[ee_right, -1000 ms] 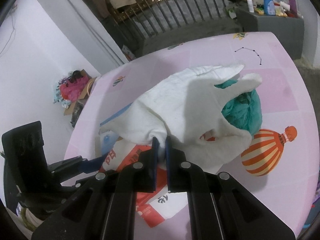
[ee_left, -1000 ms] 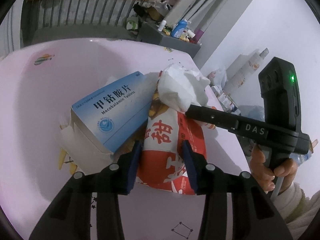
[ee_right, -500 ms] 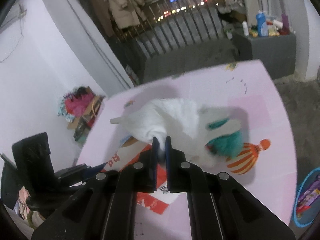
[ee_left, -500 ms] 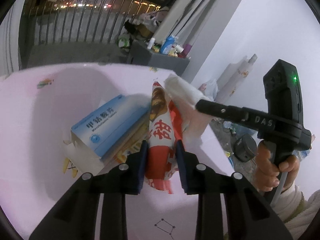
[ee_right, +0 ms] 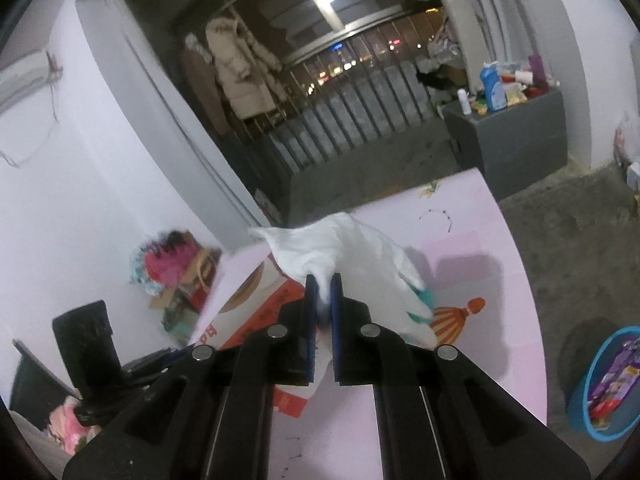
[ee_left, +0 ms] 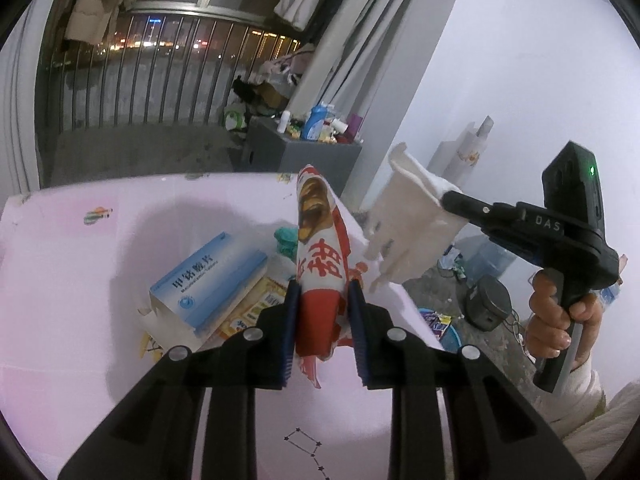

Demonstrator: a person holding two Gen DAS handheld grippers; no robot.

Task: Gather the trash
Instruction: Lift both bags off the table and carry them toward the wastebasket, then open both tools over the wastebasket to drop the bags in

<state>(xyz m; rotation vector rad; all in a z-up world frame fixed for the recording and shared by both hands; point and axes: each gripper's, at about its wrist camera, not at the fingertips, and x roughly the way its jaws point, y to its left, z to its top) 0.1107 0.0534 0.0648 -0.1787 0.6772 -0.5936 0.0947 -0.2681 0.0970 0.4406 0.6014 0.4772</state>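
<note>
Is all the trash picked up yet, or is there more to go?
Not yet. Some trash already sits in the blue basket on the floor. The left gripper holds a red snack wrapper, and the right gripper a white tissue. The blue medicine box still lies on the pink table.

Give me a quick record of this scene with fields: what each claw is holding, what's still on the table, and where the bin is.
left claw: shut on red and white snack bag, lifted off the table
right claw: shut on white tissue
still on pink table: blue medicine box, yellow packet under it, green crumpled trash
bin: blue basket on the floor past the table edge, wrappers already inside
</note>
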